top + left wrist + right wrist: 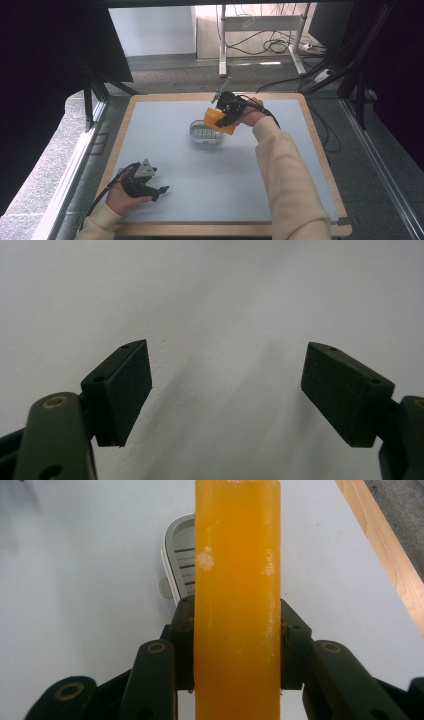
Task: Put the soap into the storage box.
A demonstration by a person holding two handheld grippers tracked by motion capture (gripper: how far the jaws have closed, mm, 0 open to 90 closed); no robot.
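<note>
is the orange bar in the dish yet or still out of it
Out. The right gripper is clamped on the orange soap bar, holding it tilted above the soap dish, whose ribbed floor looks bare.

Dish (205,133) sits just past the table's (165,120) centre, towards twelve o'clock. At its two o'clock edge, the bar (218,121) is up in the right gripper (226,119), tilted, overlapping the dish's rim, pads pressed on both its sides. Left gripper (150,187) is down at seven o'clock near the front edge, well apart from the dish, nothing between its spread jaws.
</note>
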